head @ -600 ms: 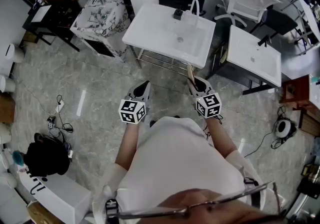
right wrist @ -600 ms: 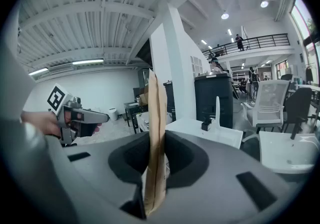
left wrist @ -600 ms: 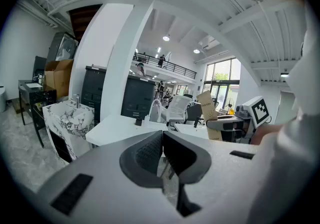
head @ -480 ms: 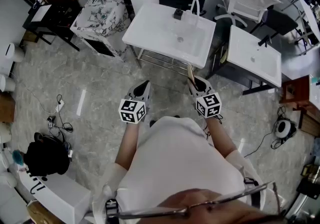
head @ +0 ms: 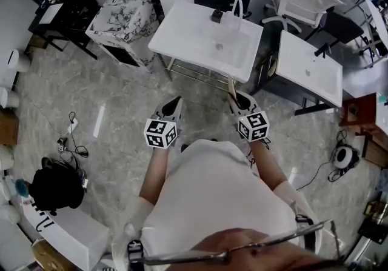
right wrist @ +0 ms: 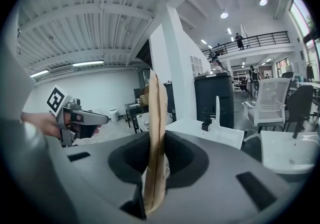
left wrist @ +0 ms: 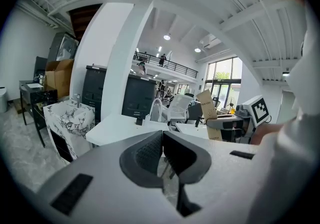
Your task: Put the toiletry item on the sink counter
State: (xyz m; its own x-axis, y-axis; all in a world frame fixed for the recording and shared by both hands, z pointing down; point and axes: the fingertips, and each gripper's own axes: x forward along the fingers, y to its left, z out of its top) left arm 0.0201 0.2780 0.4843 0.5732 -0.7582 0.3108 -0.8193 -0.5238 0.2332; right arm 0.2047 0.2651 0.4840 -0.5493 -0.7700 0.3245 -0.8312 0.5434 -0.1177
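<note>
Almost nothing has changed over the last half second: both tools sit in the same spots in front of the person, and only the head view has drifted slightly, so the carry looks paused short of the goal. The right gripper is clamped narrowly on the toiletry box, a thin, flat carton of matte tan cardboard standing on edge between the dark ribbed pads. In the head view the carton points toward 12 o'clock. The left gripper has its jaws pressed together with nothing in them. The sink counter, smooth glossy white and rectangular with a shallow basin, lies at 12 o'clock, well apart from the box.
</note>
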